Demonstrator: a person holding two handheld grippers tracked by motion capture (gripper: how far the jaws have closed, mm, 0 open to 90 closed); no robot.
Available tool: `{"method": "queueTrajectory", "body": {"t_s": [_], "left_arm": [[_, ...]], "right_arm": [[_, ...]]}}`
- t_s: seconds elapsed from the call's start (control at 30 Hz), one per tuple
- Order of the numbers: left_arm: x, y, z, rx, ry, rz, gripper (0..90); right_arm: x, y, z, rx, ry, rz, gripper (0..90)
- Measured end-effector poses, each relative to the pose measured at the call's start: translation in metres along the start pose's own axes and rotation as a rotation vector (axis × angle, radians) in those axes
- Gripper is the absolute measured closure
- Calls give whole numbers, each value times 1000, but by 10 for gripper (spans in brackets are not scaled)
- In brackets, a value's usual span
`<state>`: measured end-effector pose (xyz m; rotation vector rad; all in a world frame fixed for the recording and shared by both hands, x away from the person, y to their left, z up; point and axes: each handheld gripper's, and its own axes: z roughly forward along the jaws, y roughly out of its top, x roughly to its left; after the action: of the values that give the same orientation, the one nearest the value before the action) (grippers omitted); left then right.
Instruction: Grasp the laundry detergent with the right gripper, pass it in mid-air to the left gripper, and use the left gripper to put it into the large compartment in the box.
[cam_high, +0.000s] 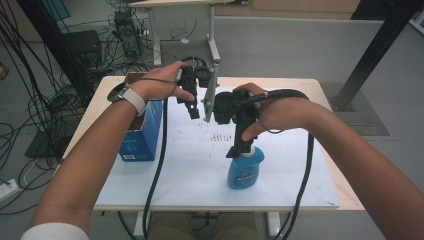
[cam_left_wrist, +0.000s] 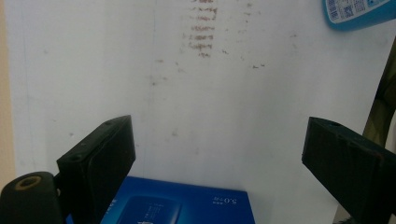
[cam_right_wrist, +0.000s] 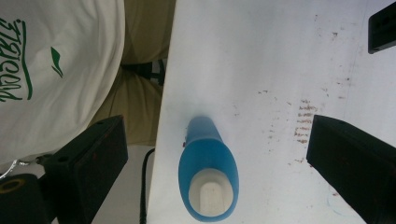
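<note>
A blue bottle (cam_high: 245, 169) with a white cap stands upright on the white mat (cam_high: 190, 170) near the front. My right gripper (cam_high: 238, 149) hangs just above it, pointing down. In the right gripper view the bottle (cam_right_wrist: 208, 177) sits between the wide-apart jaws of the right gripper (cam_right_wrist: 217, 140), and the pads are clear of it. A blue box (cam_high: 142, 132) stands at the mat's left edge. My left gripper (cam_high: 194, 111) is held beside the box's far right corner, open, with nothing in it. In the left gripper view the box (cam_left_wrist: 187, 205) lies under the left gripper (cam_left_wrist: 219, 140).
Brown smudges mark the mat (cam_left_wrist: 201, 37) between box and bottle. Thick black cables (cam_high: 157, 165) trail from both grippers over the front edge. The person's white shirt (cam_right_wrist: 56, 70) is at the table's near side. Table legs and cables (cam_high: 125, 35) crowd the floor behind.
</note>
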<state>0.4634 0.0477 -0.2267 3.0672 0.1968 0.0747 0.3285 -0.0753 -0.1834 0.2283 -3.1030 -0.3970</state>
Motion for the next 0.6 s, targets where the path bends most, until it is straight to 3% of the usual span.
{"method": "queueTrajectory", "body": {"t_s": [0.43,0.6], "left_arm": [[-4,0,0,10,7,-29,99],[-6,-2,1,12,10,-46,99]], "right_arm": [[0,-27,-5,-33,-11,-17,53],[1,-43,-5,-70,-25,-28,49]]}}
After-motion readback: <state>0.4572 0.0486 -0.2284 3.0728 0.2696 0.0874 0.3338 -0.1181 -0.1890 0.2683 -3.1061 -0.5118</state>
